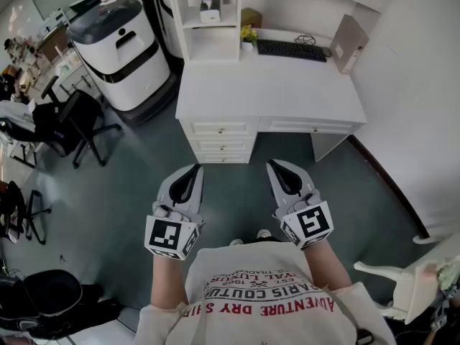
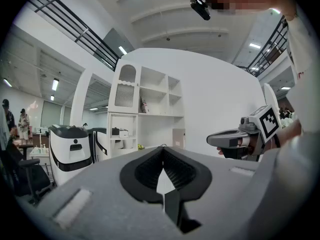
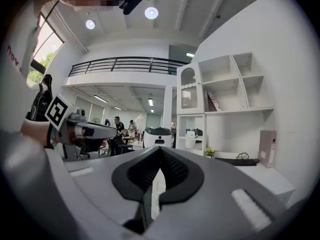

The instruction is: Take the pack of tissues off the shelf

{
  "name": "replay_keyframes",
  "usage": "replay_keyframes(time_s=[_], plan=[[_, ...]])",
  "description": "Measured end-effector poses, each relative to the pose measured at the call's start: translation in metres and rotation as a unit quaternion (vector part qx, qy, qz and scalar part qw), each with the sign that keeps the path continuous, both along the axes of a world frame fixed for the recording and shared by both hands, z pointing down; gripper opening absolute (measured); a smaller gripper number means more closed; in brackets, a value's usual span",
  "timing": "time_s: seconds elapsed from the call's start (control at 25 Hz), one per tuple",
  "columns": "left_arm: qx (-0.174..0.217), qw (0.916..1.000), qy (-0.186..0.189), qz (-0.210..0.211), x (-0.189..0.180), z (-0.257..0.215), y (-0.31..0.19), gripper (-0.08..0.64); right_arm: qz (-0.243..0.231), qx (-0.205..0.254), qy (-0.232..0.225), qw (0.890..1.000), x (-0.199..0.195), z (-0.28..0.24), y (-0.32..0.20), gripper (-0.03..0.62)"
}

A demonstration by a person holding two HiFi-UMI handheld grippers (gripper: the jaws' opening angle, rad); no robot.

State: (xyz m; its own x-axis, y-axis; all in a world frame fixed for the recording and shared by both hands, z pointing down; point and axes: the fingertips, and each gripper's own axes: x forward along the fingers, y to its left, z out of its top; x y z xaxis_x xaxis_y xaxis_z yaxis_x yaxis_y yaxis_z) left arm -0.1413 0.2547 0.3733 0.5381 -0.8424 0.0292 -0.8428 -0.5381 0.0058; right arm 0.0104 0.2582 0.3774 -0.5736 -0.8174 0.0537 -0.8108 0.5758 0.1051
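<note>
White desk (image 1: 273, 92) holds keyboard (image 1: 291, 49), plant (image 1: 249, 34), folder (image 1: 348, 43) beside shelf (image 1: 208, 27).

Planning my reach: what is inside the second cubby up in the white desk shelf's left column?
One white boxy pack, dark on top, sits inside; whatever lies behind it is covered.

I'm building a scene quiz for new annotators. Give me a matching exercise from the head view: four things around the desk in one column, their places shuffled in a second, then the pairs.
Things
1. keyboard
2. yellow flowers
3. black office chair
4. box file

Places
A. on the floor, left of the desk
B. upright at the desk's right end, by the wall
C. flat on the desk top, toward its back
D. on the desk, right against the shelf unit

Pairs: 1-C, 2-D, 3-A, 4-B
</note>
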Motion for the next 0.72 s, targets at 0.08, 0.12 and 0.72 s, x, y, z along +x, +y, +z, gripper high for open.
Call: replay_keyframes(time_s=[0.08,0.12,0.72], plan=[[0.000,1.0000,0.003,0.000,-0.004,0.000,0.000,0.005,-0.001,0.000,0.000,1.000,-0.004,0.001,0.000,0.000],[0.000,1.0000,0.004,-0.001,-0.005,0.000,-0.001,0.005,-0.002,0.000,0.001,1.000,-0.006,0.001,0.000,0.000],[0.013,0.9995,0.028,-0.005,-0.017,-0.008,-0.011,0.006,0.024,-0.017,-0.020,0.999,-0.004,0.007,-0.016,0.000]])
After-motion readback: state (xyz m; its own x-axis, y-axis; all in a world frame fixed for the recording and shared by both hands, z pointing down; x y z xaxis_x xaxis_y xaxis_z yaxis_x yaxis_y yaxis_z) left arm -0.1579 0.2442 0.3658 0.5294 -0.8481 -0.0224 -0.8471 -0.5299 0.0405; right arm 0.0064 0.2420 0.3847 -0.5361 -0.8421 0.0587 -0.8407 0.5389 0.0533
